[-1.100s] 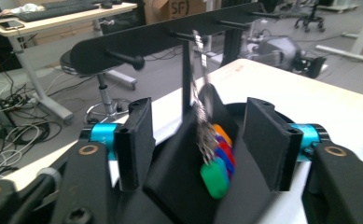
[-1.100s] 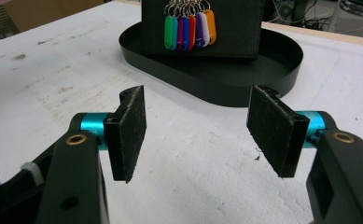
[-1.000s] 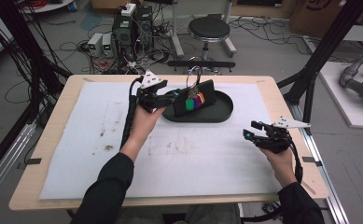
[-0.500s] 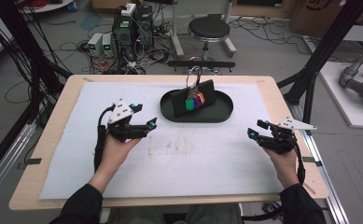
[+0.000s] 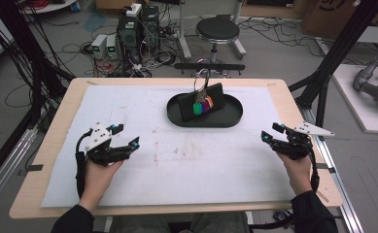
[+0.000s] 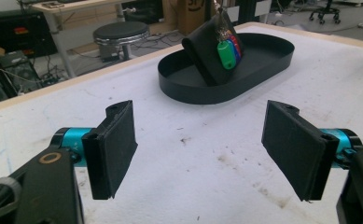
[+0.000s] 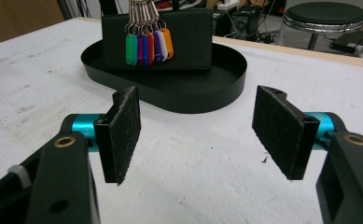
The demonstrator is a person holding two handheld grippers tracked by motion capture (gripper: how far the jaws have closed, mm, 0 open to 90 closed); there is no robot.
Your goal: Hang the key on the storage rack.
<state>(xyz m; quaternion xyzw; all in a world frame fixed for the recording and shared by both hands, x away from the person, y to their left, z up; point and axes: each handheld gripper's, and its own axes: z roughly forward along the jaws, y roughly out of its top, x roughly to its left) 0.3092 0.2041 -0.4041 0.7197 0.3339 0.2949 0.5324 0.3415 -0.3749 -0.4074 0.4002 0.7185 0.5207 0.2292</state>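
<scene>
Both claws stand wide and empty over the table. The left claw has just been opening, nothing between its pads; so has the right claw. The keys, a bunch with coloured tags, hang against a black block in the oval tray, well apart from both hands. To do the pick well, I would approach level from the front, centre the tags between the pads, and close gently so the block stays put.

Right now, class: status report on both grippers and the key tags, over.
Left gripper open, empty; jaws just opened. Right gripper open, empty, opening too. Key tags hang on black stand in oval tray. Path clear.
</scene>
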